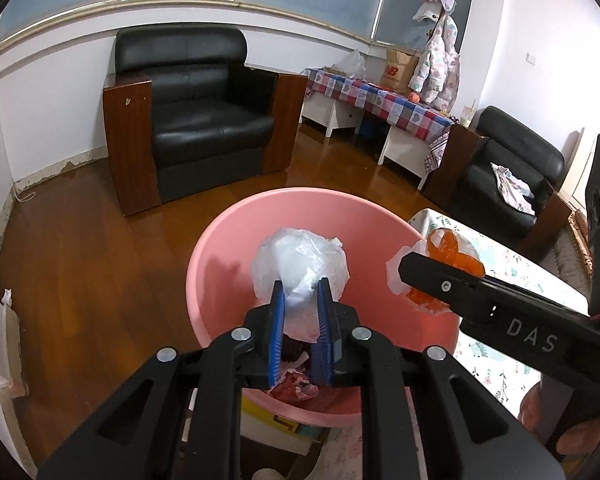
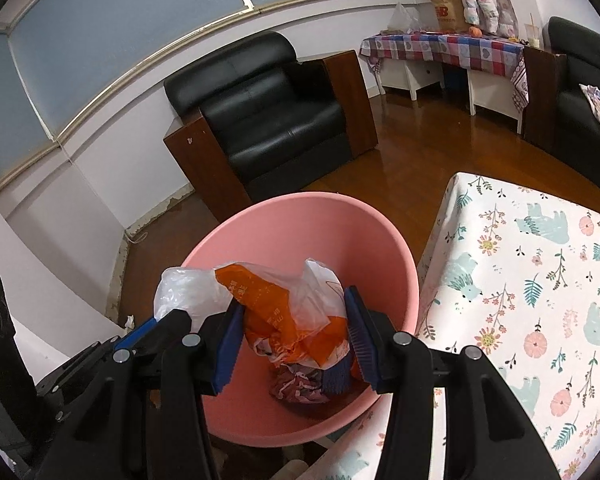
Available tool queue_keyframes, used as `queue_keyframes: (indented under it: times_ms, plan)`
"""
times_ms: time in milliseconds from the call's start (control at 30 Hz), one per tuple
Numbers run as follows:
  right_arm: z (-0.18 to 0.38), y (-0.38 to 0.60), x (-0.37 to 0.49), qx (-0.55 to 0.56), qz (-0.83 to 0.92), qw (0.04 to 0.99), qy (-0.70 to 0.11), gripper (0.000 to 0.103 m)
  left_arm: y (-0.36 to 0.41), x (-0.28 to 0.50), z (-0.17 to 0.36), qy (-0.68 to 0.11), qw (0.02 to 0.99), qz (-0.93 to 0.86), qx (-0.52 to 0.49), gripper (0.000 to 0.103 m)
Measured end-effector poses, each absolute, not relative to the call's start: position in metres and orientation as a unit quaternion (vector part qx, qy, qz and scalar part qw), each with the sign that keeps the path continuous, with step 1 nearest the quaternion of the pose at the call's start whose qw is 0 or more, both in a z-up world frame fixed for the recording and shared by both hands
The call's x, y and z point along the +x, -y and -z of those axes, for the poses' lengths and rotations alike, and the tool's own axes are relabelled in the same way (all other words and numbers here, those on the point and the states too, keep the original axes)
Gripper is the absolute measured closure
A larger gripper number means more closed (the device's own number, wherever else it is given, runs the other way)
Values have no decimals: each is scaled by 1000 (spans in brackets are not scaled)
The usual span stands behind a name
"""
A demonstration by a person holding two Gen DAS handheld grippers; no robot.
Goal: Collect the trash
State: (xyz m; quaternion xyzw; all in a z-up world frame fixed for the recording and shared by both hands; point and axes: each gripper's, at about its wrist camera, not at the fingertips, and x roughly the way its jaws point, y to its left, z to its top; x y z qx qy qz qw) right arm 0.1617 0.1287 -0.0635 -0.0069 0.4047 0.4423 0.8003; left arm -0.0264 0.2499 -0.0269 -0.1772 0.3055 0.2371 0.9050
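Left gripper [image 1: 300, 292] is pinching a clear plastic bag [image 1: 300, 264]; right gripper [image 2: 296, 320], at its 3 o'clock, is seemingly gripping an orange-printed bag [image 2: 276, 304]; both are hanging over the pink basin [image 2: 300, 216].

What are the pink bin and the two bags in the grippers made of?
Pink bin: likely plastic, smooth matte, evenly coloured walls. Clear bag: thin film plastic, translucent, crinkled, glossy. Orange-and-white bag: thin printed plastic film, creased and shiny.

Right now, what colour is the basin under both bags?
Pink basin; clearest in the right wrist view.
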Motion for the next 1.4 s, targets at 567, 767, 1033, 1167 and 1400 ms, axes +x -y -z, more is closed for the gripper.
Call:
queue_keyframes:
  times_ms: [567, 767, 1033, 1167, 1400]
  plan:
    - [64, -123, 162, 3, -465, 793, -393, 37, -260, -21, 29, -313, 897, -238, -201, 59]
    - [48, -99, 147, 2, -472, 799, -373, 37, -251, -23, 19, -312, 902, -232, -187, 58]
    - [22, -57, 120, -6, -466, 822, -329, 34, -233, -27, -1, -295, 914, -208, -186, 48]
    - [20, -46, 116, -1, -464, 823, -328, 34, -228, -26, -7, -293, 916, -209, -177, 48]
    - [14, -33, 107, 3, -465, 825, -321, 34, -220, -32, -15, -281, 921, -201, -182, 47]
